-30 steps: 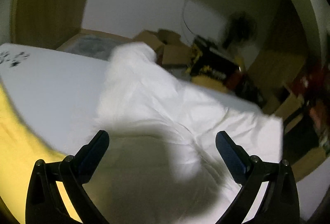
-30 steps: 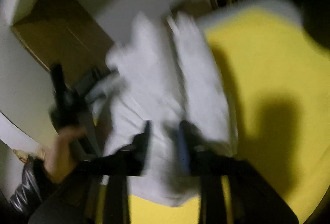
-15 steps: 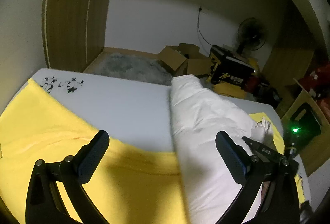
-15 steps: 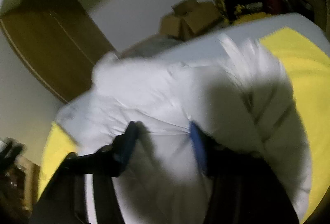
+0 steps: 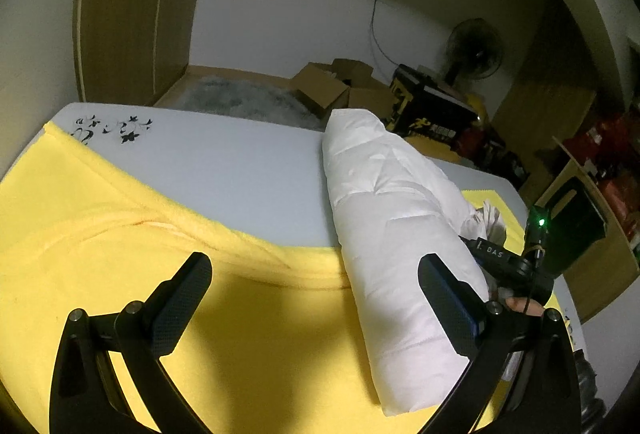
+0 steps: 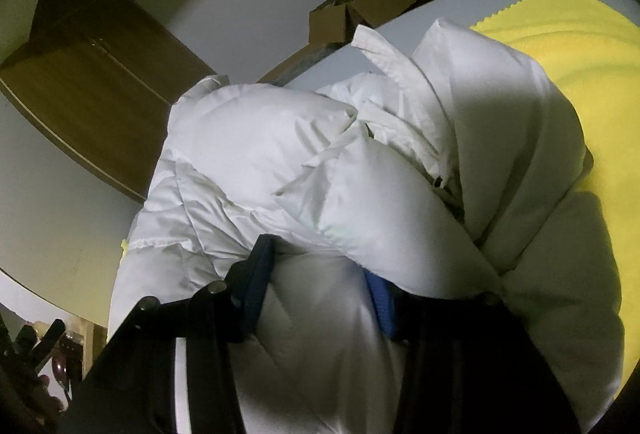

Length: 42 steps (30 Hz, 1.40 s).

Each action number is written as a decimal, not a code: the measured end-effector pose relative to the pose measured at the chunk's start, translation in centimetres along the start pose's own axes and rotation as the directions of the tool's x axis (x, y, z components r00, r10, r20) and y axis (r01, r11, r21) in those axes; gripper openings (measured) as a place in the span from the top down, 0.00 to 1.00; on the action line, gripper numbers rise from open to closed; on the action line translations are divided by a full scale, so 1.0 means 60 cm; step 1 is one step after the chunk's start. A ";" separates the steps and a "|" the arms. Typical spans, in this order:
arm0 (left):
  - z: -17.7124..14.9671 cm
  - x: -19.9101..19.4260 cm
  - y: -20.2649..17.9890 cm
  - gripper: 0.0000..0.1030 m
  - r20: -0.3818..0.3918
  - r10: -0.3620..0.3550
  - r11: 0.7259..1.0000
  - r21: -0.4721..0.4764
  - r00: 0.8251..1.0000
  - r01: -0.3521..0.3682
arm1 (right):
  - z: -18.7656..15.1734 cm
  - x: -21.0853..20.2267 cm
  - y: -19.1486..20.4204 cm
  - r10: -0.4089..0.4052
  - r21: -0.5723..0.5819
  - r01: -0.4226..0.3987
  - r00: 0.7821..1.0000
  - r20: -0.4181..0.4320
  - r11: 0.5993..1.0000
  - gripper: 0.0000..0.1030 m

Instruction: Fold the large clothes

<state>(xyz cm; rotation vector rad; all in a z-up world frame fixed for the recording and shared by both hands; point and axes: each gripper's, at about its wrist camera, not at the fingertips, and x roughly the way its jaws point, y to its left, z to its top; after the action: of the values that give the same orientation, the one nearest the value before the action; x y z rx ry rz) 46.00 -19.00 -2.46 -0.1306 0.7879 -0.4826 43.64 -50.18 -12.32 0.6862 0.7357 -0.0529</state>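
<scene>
Left wrist view: the left gripper [image 5: 316,286] hangs spread wide and empty above a yellow blanket [image 5: 100,234] on the white surface [image 5: 240,170]; the folded white puffer jacket [image 5: 392,218] lies along its right finger.

Right wrist view: the right gripper [image 6: 320,282], its jaws just closing, clamps a thick fold of the white puffer jacket [image 6: 320,170], bundled over the yellow blanket [image 6: 580,66].

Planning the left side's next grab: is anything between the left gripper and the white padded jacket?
Nothing visible. The left gripper is open over the yellow cloth, and the white padded jacket lies right beside its right finger.
</scene>
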 end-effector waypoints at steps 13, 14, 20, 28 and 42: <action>-0.039 -0.029 0.044 0.00 -0.064 -0.047 0.998 -0.038 0.997 0.045 | -0.073 -0.286 0.023 0.067 -0.007 -0.067 0.987 0.146 0.998 0.00; -0.045 -0.031 0.049 0.00 -0.069 -0.053 0.998 -0.048 0.996 0.050 | -0.084 -0.305 0.005 0.043 0.019 -0.046 0.990 0.135 0.999 0.00; -0.072 -0.033 0.055 0.00 -0.105 -0.081 0.994 -0.076 0.991 0.073 | -0.151 -0.296 -0.088 0.107 0.176 -0.106 0.994 0.003 0.979 0.00; -0.096 -0.057 0.042 0.00 -0.126 -0.102 0.994 -0.049 0.987 0.097 | -0.173 -0.210 -0.099 0.180 0.239 -0.159 0.981 -0.071 0.958 0.00; -0.107 -0.033 0.040 0.00 -0.157 -0.117 0.990 -0.095 0.981 0.103 | -0.153 -0.141 -0.077 0.109 0.194 -0.095 0.992 -0.060 0.976 0.17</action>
<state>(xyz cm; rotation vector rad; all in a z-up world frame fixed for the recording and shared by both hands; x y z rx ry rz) 41.14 -15.54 -6.41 -0.2187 0.9656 -0.5688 30.47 -49.95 -14.44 0.9125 0.7677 -0.0053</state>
